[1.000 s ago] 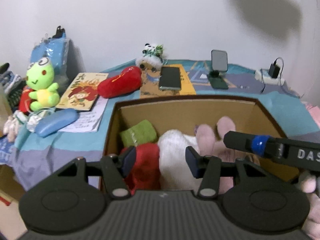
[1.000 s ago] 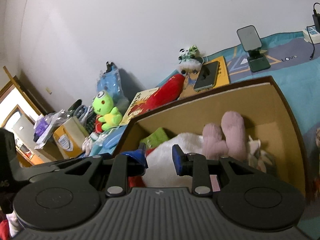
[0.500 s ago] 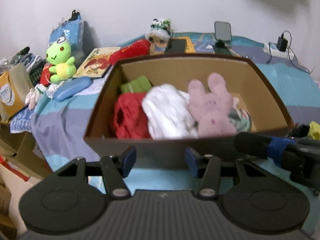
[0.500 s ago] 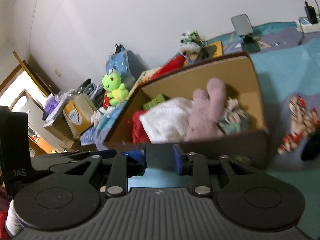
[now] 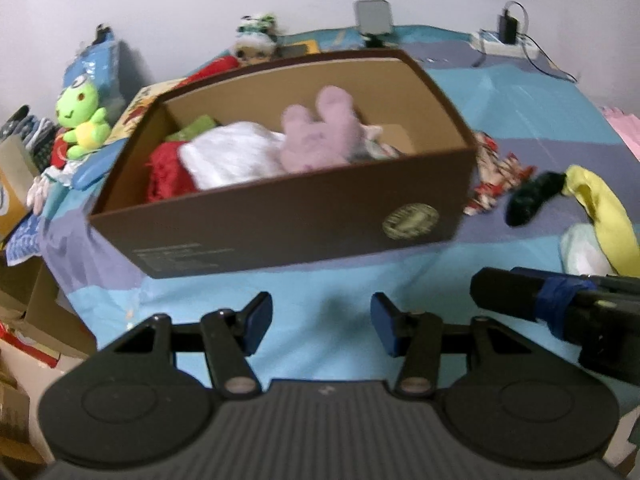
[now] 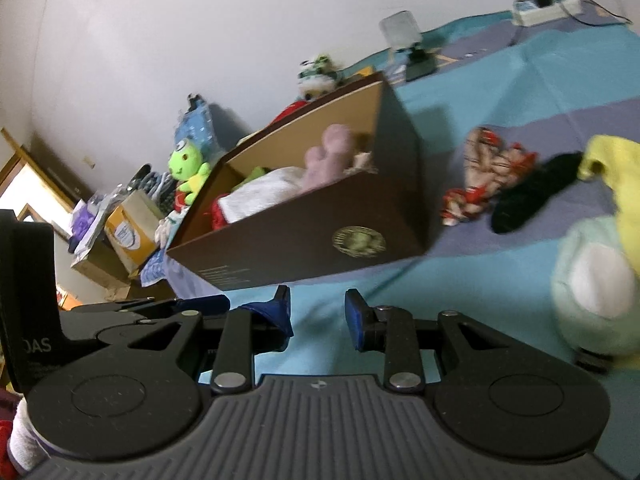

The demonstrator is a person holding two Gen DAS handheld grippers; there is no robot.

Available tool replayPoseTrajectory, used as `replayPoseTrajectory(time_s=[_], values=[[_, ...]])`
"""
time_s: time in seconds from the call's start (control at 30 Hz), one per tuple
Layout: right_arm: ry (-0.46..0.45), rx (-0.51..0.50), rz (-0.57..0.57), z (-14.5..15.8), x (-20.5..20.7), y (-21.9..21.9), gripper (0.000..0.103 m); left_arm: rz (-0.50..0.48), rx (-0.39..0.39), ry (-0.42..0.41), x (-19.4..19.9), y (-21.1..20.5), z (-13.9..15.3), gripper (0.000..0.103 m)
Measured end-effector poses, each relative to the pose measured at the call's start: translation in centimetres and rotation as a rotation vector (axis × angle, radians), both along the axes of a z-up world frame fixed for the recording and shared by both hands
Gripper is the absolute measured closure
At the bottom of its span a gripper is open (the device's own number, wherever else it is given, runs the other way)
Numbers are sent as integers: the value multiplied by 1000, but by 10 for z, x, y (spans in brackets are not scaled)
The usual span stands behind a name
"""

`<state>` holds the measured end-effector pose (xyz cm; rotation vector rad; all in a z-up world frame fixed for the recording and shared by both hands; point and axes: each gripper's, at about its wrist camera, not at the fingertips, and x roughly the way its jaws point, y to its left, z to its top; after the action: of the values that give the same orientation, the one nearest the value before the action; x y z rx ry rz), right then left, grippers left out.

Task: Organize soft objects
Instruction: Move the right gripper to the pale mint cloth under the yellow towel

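Note:
A brown cardboard box (image 5: 280,220) stands on the blue bedspread and holds a pink plush rabbit (image 5: 316,136), a white cloth (image 5: 232,156), a red cloth (image 5: 168,172) and something green. To its right lie a red-and-white patterned cloth (image 5: 496,172), a black sock (image 5: 532,196), a yellow cloth (image 5: 604,204) and a pale green plush (image 6: 596,292). My left gripper (image 5: 322,320) hangs open over bare bedspread in front of the box. My right gripper (image 6: 318,312) is beside it, also open with nothing between its fingers, and the pale green plush sits close on its right.
A green frog plush (image 5: 80,116), a book and a red plush lie left of and behind the box. A panda toy (image 5: 256,36), a phone stand (image 5: 374,16) and a power strip (image 5: 504,36) line the wall. Cartons (image 5: 12,184) stand past the bed's left edge.
Both grippers have pulled back from over the box to the bedspread in front of it. The loose cloths and plush on the right have come into view.

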<state>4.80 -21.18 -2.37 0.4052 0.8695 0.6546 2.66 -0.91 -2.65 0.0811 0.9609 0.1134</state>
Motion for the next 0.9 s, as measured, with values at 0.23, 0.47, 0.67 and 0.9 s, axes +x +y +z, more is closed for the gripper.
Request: replayPoseTrajectory(time_s=[0.23,0.47,0.67,0.9], values=[[25,6,-95,-12,-8,-46,90,-108,-16,23,0,-46,-14,51],[51,-15,-242,-27,-9,-104,90,-297,-133,4,2,-99,-27,51],[79,-20,-379,-36,-3,-150,87,-480,-235,-3,8,-137,-37,48],[148,57,-351,-46,10,-163,87,-559,-311,25,35,-154,-61,47]])
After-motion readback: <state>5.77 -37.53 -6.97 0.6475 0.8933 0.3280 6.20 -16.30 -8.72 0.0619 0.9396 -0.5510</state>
